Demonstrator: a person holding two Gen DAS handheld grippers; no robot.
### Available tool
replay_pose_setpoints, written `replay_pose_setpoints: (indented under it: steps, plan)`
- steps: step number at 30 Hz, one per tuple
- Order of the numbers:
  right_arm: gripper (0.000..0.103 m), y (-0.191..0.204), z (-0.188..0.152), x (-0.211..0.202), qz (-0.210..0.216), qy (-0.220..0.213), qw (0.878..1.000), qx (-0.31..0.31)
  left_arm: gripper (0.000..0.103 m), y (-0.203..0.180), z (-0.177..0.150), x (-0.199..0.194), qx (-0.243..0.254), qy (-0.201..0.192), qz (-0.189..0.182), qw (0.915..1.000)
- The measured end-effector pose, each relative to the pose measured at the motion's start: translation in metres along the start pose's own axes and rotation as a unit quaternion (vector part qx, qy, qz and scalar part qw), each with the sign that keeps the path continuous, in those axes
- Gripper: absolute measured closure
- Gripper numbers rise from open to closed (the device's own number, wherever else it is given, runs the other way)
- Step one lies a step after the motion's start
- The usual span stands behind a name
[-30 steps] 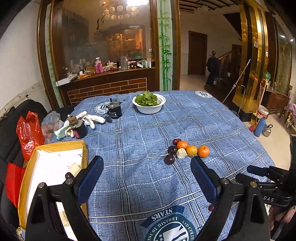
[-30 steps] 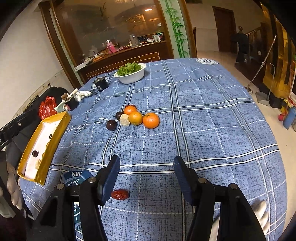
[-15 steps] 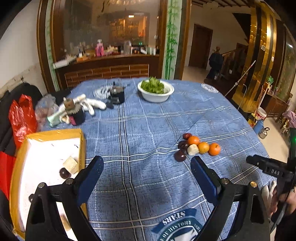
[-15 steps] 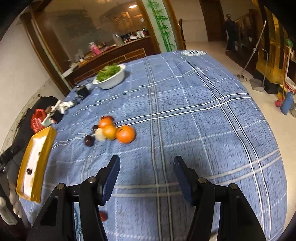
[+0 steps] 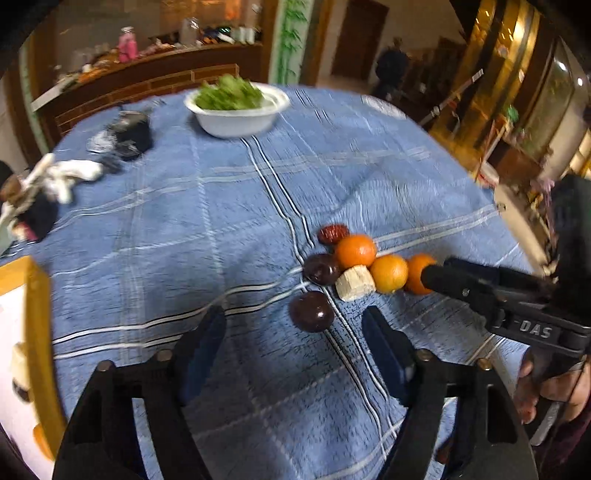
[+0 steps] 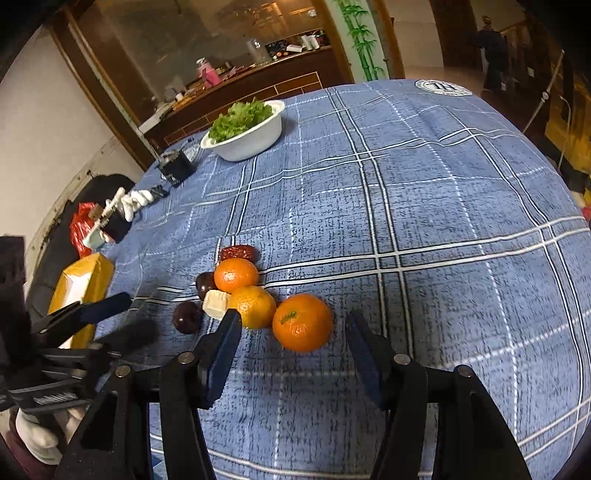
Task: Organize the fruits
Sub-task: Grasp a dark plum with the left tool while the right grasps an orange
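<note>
Orange fruit (image 6: 302,322) now nearer, both jaws closing

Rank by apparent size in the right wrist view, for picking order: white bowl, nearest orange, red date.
1. White bowl, though farthest away.
2. Nearest orange; closeness to the camera enlarges it.
3. Red date.

A blue plaid cloth (image 6: 424,206) is covering the bench (image 6: 480,295), hanging over its rounded far edge. Beyond that edge a wooden counter (image 6: 258,79) with a brick-patterned front is standing under a wide dark glass pane (image 6: 192,33), cluttered with bottles. A green bamboo painting (image 6: 360,40) is running up the pillar beside it. A person in dark clothes (image 6: 493,55) is standing by a brown door (image 5: 356,37). Gold-lit panels (image 5: 517,55) are glowing past the bench's right edge, and a white wall (image 6: 48,122) is showing off the left.
</note>
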State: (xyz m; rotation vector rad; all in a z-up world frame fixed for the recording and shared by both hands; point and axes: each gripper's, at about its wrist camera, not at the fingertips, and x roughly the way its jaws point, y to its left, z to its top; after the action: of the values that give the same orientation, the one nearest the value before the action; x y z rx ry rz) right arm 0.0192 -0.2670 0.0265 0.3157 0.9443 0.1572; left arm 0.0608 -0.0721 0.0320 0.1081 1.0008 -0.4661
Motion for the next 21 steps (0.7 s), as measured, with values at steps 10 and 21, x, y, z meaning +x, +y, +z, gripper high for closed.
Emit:
replay_pose_setpoints:
  steps: [10,21]
  plan:
    - [0.064,-0.004,-0.002,0.010,-0.012,-0.004,1.000,-0.012,0.078,-0.020,0.000,0.030,0.045,0.005,0.022,0.9987]
    - [0.065,0.005,-0.016,-0.032,-0.003,-0.026,1.000,-0.004,0.078,-0.017,-0.014,-0.041,0.022,-0.060,0.004,0.9979]
